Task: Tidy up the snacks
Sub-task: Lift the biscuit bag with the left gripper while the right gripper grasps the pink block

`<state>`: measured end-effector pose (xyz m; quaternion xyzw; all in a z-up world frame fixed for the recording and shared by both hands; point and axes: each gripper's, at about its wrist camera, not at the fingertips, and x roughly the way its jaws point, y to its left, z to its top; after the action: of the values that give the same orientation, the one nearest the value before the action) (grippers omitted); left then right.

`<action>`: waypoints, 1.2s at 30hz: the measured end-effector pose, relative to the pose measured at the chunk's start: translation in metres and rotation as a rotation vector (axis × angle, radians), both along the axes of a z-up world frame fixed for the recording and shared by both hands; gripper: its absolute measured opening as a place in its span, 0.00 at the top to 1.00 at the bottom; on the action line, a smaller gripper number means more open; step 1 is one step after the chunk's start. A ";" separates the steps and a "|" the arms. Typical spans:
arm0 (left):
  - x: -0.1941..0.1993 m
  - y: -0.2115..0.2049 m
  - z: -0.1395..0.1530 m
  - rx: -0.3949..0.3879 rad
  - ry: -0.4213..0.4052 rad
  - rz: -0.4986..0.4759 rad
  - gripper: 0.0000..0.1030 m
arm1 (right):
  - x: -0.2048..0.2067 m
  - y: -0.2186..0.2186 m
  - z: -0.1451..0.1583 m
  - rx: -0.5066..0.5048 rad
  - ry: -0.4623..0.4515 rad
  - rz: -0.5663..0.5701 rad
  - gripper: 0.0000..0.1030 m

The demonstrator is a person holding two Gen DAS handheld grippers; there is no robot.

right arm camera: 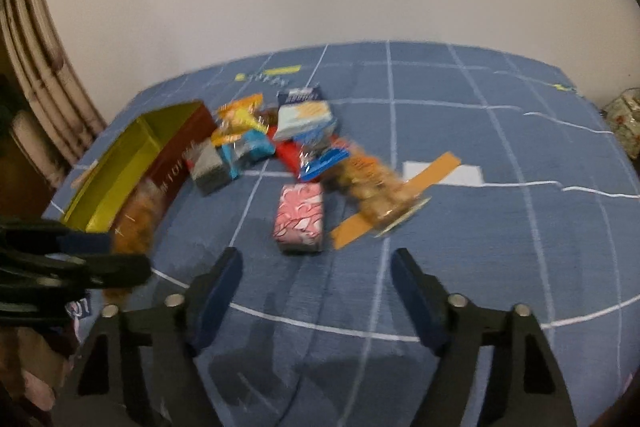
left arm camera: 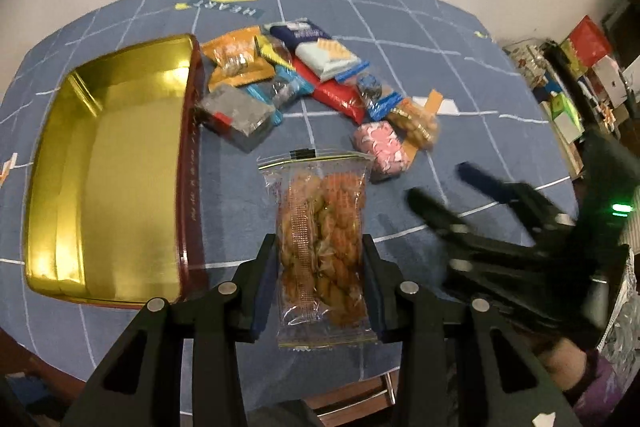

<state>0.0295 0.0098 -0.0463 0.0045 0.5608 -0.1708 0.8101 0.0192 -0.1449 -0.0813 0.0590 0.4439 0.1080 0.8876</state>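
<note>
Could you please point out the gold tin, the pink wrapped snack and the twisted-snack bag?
gold tin (left arm camera: 120, 163), left wrist view, bare inner floor.
pink wrapped snack (right arm camera: 300, 217), right wrist view, top face.
twisted-snack bag (left arm camera: 322, 227), left wrist view, middle of clear wrapper.

Your left wrist view is moderately bright under warm indoor light from above. The gold tin, left of your left gripper, throws hard glare off its inner walls, and the clear bag of fried twists between the fingers glints along its seal. The right gripper, off to the right, smears into a dark streak of motion blur. Your right wrist view is dimmer and soft all over: the snack pile ahead of your right gripper is blurred, and faint shadows fall on the blue cloth between the fingers. Both views bow strongly at the edges, with black corners.
</note>
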 end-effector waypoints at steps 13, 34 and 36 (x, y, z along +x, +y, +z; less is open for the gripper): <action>-0.007 0.006 0.028 -0.014 -0.038 0.007 0.66 | 0.041 0.025 -0.030 -0.072 0.033 0.031 0.70; -0.008 0.022 0.034 0.027 -0.073 0.059 0.66 | -0.014 -0.039 0.019 -0.036 -0.077 -0.050 0.71; -0.008 0.024 0.034 0.029 -0.071 0.065 0.66 | -0.014 -0.028 0.015 -0.037 -0.072 -0.031 0.71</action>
<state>0.0216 0.0334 -0.0127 0.0040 0.5339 -0.1360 0.8345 0.0047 -0.1731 -0.0662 0.0457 0.4126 0.0880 0.9055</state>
